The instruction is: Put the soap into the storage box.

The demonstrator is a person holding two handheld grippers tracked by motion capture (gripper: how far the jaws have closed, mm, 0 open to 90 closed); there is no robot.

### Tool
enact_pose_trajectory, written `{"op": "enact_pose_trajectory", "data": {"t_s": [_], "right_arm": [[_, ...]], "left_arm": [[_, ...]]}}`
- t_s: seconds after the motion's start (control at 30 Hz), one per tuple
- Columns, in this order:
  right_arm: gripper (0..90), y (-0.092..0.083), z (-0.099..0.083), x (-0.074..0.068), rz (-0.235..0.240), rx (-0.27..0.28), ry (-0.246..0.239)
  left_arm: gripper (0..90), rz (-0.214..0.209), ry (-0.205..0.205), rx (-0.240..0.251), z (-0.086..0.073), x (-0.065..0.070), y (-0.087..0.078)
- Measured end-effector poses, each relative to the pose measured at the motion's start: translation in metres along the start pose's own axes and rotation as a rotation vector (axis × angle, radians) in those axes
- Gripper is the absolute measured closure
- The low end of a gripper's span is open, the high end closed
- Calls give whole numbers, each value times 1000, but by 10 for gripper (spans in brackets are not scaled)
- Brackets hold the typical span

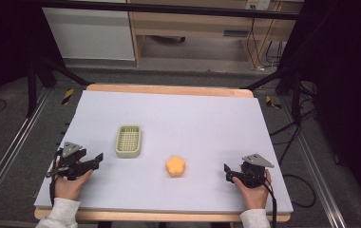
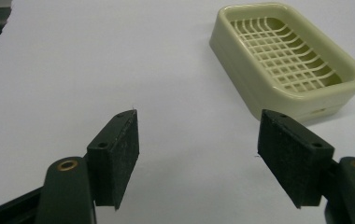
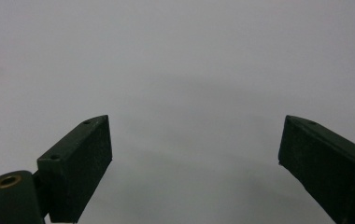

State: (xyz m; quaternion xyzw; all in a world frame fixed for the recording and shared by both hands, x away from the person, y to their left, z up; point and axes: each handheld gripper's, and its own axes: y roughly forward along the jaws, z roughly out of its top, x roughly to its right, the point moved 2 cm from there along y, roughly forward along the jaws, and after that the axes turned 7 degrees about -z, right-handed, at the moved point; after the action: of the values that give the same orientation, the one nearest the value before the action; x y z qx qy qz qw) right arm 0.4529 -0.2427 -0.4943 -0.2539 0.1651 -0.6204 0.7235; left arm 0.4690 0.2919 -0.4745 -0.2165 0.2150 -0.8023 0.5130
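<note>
A pale green slotted tray rests left of the table's middle, and nothing lies in it. An orange flower-shaped object lies on the white tabletop to the tray's right, nearer the front. My left gripper is held low at the front left, open and empty, its jaws pointing toward the tray. At the front right my right gripper is open too, aimed at bare tabletop, with the orange object some way off to its left.
A wooden rim edges the table's far side. Black frame poles stand off both far corners, and cables trail on the floor at the right. Wooden furniture sits beyond the table.
</note>
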Motion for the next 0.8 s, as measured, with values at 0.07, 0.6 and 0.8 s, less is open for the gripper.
{"op": "enact_pose_trajectory", "data": {"t_s": [0.07, 0.6, 0.8], "right_arm": [[95, 0, 0, -1, 3, 1, -4], [93, 2, -2, -3, 7, 21, 2], [100, 2, -3, -3, -3, 20, -4]], "left_arm": [[293, 0, 10, -10, 0, 2, 0], [290, -75, 57, -20, 4, 23, 0], [276, -83, 85, -32, 3, 33, 2]]}}
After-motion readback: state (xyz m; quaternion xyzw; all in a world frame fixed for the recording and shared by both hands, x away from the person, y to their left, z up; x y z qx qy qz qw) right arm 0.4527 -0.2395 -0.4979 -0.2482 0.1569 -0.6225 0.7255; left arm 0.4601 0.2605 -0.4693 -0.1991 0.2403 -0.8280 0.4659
